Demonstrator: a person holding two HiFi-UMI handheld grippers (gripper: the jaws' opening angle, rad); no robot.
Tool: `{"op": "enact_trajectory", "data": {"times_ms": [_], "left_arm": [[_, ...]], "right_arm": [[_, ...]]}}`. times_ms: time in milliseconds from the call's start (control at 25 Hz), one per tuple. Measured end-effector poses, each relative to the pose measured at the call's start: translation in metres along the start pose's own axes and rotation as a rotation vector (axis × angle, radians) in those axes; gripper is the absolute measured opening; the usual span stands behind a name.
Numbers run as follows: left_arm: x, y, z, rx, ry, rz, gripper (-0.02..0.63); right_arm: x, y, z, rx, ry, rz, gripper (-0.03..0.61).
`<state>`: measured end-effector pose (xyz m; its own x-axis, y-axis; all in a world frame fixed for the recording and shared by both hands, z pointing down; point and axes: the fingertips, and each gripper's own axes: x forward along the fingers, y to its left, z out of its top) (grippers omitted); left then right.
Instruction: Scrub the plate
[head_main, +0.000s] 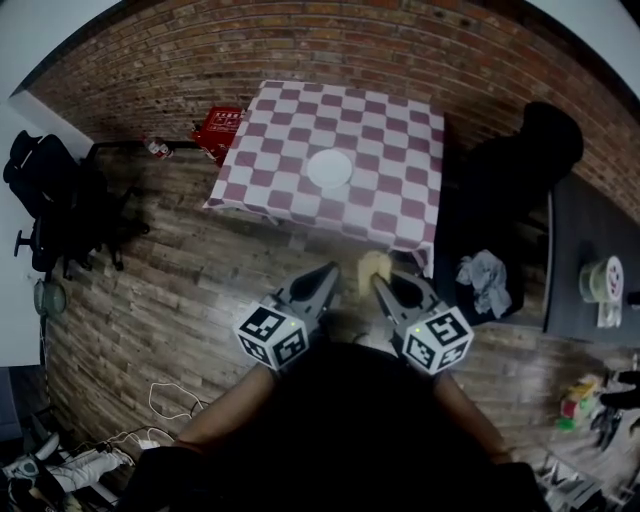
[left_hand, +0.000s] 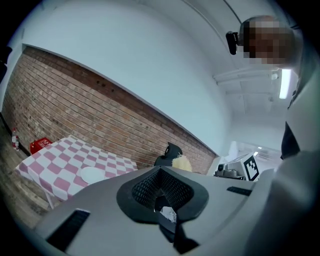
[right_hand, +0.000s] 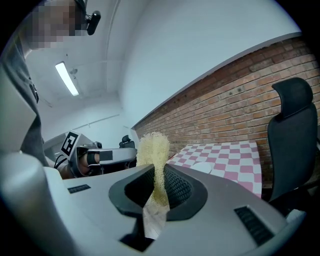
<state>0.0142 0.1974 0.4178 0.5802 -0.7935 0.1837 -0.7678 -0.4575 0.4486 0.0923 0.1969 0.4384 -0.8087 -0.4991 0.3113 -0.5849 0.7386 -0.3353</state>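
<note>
Right gripper (head_main: 380, 285) clamps our pale yellow fibrous scrubber (head_main: 373, 267) (left gripper (head_main: 330, 273) closed); we should first reach the round white plate (head_main: 329, 168) at twelve o'clock.

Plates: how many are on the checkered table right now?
1. The white plate lies near the middle of the checkered table, alone on the cloth. The head view shows the whole tabletop, so none looks hidden there.
</note>
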Motion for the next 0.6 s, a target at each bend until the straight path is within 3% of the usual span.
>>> {"op": "enact_trajectory", "data": {"times_ms": [600], "left_arm": [[0.002, 0.133, 0.088, 0.007, 0.008, -0.136, 0.008]], "right_arm": [[0.139, 0.019, 0.058, -0.006, -0.017, -0.123, 0.051]]}}
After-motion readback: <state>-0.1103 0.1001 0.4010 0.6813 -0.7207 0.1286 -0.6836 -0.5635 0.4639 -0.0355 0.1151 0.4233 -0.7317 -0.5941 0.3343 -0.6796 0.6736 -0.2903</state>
